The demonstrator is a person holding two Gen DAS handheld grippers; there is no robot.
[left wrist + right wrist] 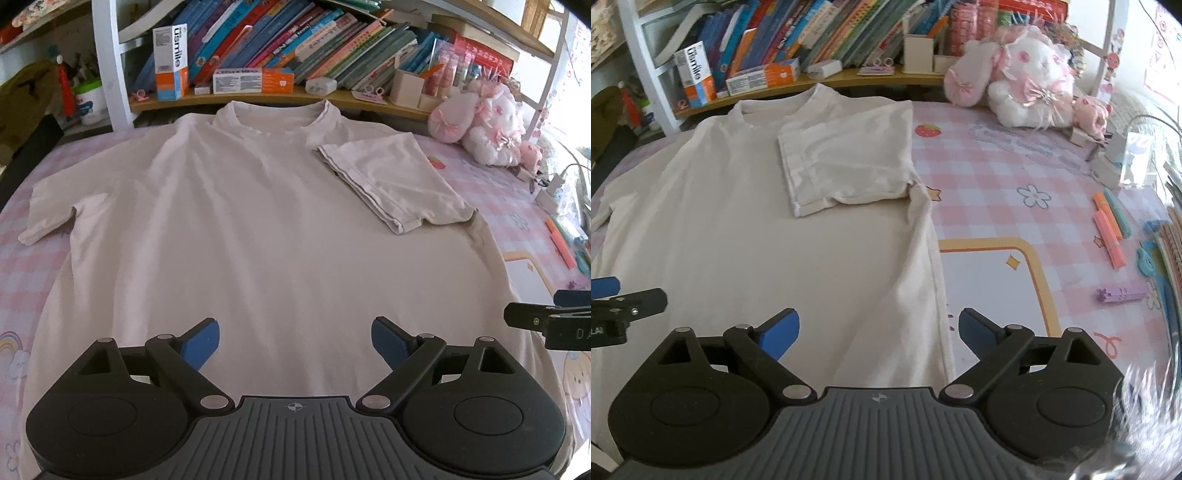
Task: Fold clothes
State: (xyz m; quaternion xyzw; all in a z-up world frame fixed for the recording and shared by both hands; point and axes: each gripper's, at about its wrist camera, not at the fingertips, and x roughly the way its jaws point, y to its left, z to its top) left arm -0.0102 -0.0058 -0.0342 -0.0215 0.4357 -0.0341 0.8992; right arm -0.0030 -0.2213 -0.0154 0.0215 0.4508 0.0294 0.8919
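Note:
A pale pink T-shirt [236, 229] lies flat on the pink checked table cover, collar toward the bookshelf. Its right sleeve [391, 181] is folded inward over the chest; the left sleeve [48, 210] lies spread out. My left gripper [293, 341] hovers open above the lower middle of the shirt, nothing between its blue pads. In the right wrist view the same shirt [775, 240] fills the left half, with the folded sleeve [846, 158] on top. My right gripper [877, 328] is open over the shirt's right side seam near the hem, its pads clear of the cloth.
A bookshelf [295, 40] with books and boxes runs behind the table. A pink and white plush toy [1027, 77] sits at the back right. Highlighters [1108, 229] and a purple clip [1123, 293] lie on the cover [997, 177] to the right. The other gripper's tip [543, 317] shows at the right edge.

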